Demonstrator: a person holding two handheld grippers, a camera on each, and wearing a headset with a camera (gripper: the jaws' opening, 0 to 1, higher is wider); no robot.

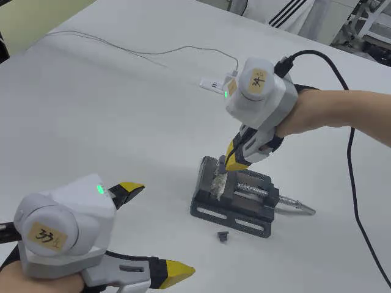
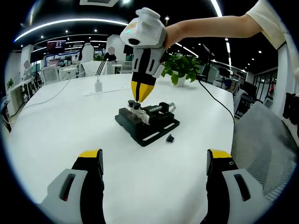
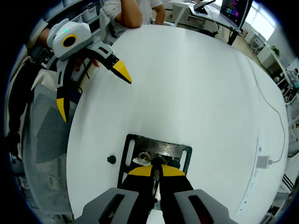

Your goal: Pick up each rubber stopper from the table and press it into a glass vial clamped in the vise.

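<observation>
A small black vise (image 1: pixel 244 210) stands on the white table and clamps glass vials (image 1: pixel 218 183); two dark stoppers (image 2: pixel 134 104) sit on top of them. My right gripper (image 1: pixel 233 163) points straight down with its jaws shut, the yellow tips resting right at the vial tops (image 3: pixel 145 157). I see nothing held between the tips. One loose black rubber stopper (image 1: pixel 223 235) lies on the table just in front of the vise (image 2: pixel 147 122), also seen as the loose stopper (image 3: pixel 111 159). My left gripper (image 1: pixel 156 229) hovers open at the near left, well away from the vise.
A white charger block (image 1: pixel 212 85) with a thin cable lies at the far side of the table. The right gripper's black cable (image 1: pixel 353 183) trails off to the right. A mesh chair (image 2: pixel 264 140) stands beside the table. A person (image 3: pixel 128 11) sits at the far edge.
</observation>
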